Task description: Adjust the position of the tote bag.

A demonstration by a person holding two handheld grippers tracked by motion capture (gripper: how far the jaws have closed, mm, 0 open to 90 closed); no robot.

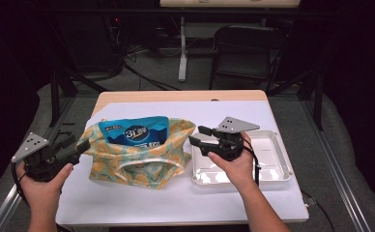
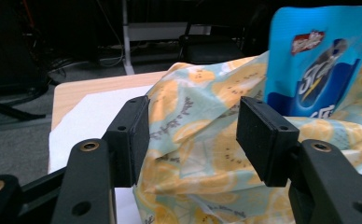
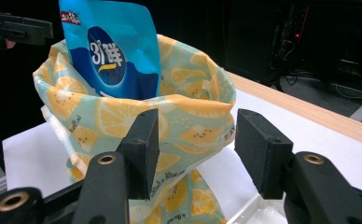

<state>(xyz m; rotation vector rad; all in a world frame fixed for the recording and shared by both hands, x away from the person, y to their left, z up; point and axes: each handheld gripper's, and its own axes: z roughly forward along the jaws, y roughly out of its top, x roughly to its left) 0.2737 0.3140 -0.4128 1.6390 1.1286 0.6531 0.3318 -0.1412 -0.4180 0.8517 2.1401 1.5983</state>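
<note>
Lemon-print bag [image 1: 139, 159] lies between both level, open tools [image 1: 81, 146] [image 1: 199, 137].

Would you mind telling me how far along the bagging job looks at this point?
Done: the blue snack pouch already stands inside the lemon-print bag, top poking out. In hand: nothing; the left gripper sits open around the bag's edge, the right gripper open beside it. Left: the clear tray looks empty, so perhaps only closing the bag.
</note>
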